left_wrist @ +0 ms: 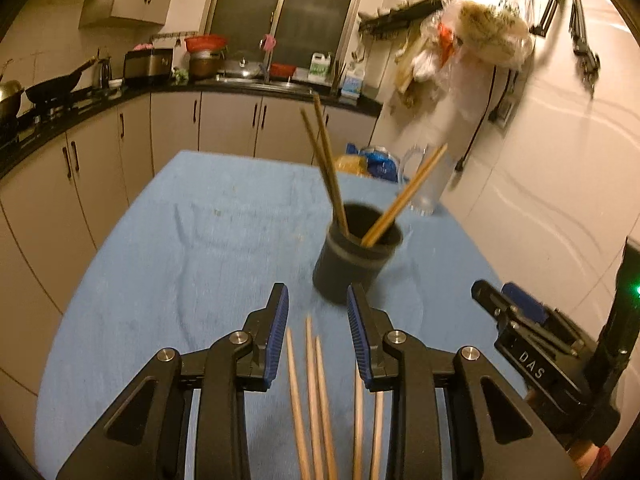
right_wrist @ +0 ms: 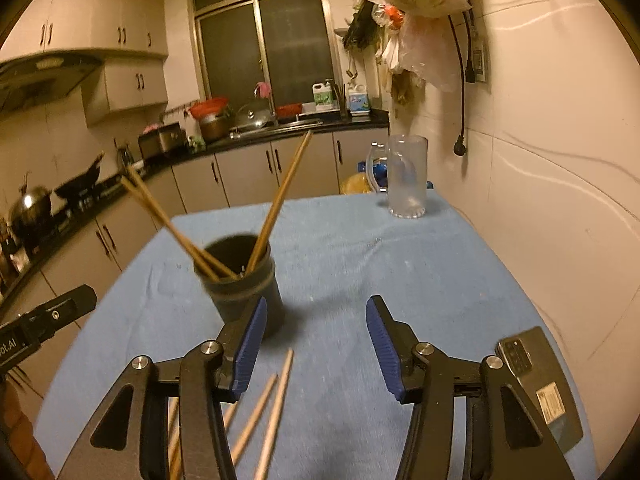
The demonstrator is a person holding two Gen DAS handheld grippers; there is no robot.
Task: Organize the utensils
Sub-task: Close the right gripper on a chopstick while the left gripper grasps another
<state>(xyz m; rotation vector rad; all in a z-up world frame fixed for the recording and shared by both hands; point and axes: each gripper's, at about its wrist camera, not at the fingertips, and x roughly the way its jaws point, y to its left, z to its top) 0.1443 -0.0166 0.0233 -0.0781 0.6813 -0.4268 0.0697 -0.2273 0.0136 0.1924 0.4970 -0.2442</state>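
Observation:
A dark cup [left_wrist: 354, 258] stands on the blue cloth and holds three wooden chopsticks [left_wrist: 328, 176]; it also shows in the right wrist view [right_wrist: 244, 284]. Several loose chopsticks [left_wrist: 316, 400] lie on the cloth below my left gripper [left_wrist: 318, 312], which is open and empty just short of the cup. My right gripper [right_wrist: 316, 324] is open and empty, to the right of the cup, with loose chopsticks [right_wrist: 276, 408] lying under its left finger. The right gripper's body shows at the right edge of the left wrist view [left_wrist: 532, 340].
A clear glass pitcher [right_wrist: 408, 178] stands at the table's far right corner. A phone [right_wrist: 540, 384] lies at the near right. The wall [right_wrist: 560, 200] runs along the table's right side. Kitchen counters [left_wrist: 80, 108] lie left and behind.

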